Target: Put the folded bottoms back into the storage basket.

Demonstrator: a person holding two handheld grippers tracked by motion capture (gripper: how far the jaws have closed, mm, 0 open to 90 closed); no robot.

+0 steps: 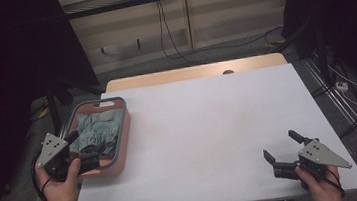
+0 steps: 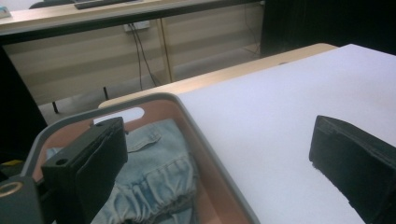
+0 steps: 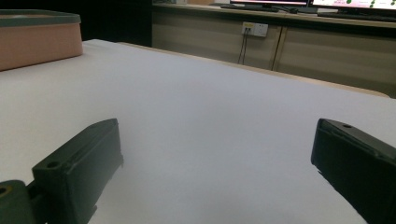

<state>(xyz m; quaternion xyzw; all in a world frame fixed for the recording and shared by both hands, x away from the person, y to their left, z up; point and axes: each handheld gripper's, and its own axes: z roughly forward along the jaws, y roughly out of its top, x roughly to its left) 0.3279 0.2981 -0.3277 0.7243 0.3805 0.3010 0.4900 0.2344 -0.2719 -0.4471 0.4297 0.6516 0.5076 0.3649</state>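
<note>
A pink tub with a grey rim [image 1: 127, 117] stands at the table's left edge. A folded light-blue denim garment [image 1: 96, 129] lies inside it. My left gripper [image 1: 87, 149] hovers over the tub's near end, open and holding nothing. In the left gripper view its jaws straddle the tub's rim [image 2: 205, 135], one over the denim garment [image 2: 159, 177] and one over the white tabletop. My right gripper [image 1: 280, 145] rests low at the front right of the table, open and empty. In the right gripper view the right gripper [image 3: 215, 163] points across bare tabletop, and the tub [image 3: 37, 37] is far off at the upper left.
The white table top [image 1: 209, 127] has a wooden strip [image 1: 188, 73] along its far edge. Beyond it are low cabinets and cables on the floor [image 1: 170, 41]. A dark stand [image 1: 53, 101] rises left of the tub, and more cables lie at the right [image 1: 351, 92].
</note>
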